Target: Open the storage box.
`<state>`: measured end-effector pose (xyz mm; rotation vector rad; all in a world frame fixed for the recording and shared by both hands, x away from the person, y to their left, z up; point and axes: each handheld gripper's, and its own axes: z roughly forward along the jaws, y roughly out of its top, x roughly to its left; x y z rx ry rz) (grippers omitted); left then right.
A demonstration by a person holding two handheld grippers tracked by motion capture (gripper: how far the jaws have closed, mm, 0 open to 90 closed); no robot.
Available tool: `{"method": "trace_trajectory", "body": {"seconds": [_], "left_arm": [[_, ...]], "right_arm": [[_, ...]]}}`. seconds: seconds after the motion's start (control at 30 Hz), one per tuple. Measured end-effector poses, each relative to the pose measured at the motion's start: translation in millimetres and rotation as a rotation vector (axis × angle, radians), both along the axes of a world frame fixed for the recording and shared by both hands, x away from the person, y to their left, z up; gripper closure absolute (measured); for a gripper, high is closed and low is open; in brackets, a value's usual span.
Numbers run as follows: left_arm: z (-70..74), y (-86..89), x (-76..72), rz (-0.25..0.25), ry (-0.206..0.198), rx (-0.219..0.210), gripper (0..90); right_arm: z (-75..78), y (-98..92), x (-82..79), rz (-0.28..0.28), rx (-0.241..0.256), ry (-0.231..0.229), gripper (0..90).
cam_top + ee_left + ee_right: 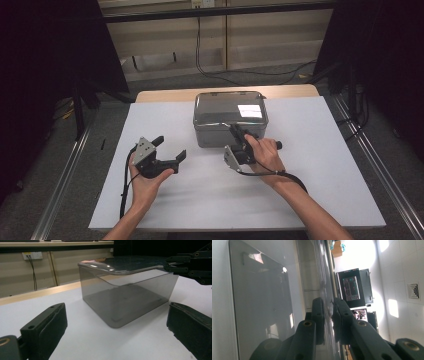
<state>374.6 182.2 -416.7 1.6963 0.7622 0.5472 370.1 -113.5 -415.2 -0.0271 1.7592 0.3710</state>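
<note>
A smoky translucent box (220, 134) (125, 302) stands on the white sheet, and its glossy lid (230, 109) (132, 263) (262, 302) lies on top. My right gripper (235, 131) (329, 320) is turned on its side at the box's near edge, jaws shut on the lid's rim. From the left gripper view, that right gripper (172, 265) pinches the lid's right corner. My left gripper (171, 148) (117, 335) hovers open to the left of the box, apart from it, with nothing between its fingers (47, 327).
The white sheet (310, 175) covers a wooden table (165, 95), with bare room in front and on both sides of the box. Metal rails (65, 170) run along both table sides. Cables hang by the back wall (200, 50).
</note>
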Motion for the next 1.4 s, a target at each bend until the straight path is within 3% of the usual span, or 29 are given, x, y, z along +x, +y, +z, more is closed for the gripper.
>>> {"method": "trace_trajectory", "body": {"seconds": [0.13,0.43,0.53,0.87,1.2,1.4], "left_arm": [[0.7,-5.8,5.8,-0.025,-0.016,-0.001,3.6],[3.4,-8.0,20.1,-0.010,-0.029,-0.016,5.8],[5.2,-11.7,29.2,-0.021,-0.048,0.013,6.4],[7.0,-20.2,52.3,0.001,-0.055,0.015,9.8],[7.8,-30.3,61.9,-0.011,-0.066,-0.003,9.6],[6.5,-34.4,65.5,-0.018,-0.075,0.014,10.3]], "right_arm": [[2.8,0.0,0.5,0.002,0.004,-0.005,79.9],[5.9,-0.4,1.2,0.004,0.003,-0.009,80.2],[7.9,-1.1,1.1,0.002,0.004,-0.008,80.4],[11.3,-1.6,2.7,0.012,0.010,-0.020,80.6],[14.1,-1.4,3.3,0.008,0.014,-0.024,80.8],[14.9,-1.7,3.5,0.007,0.019,-0.022,80.9]]}}
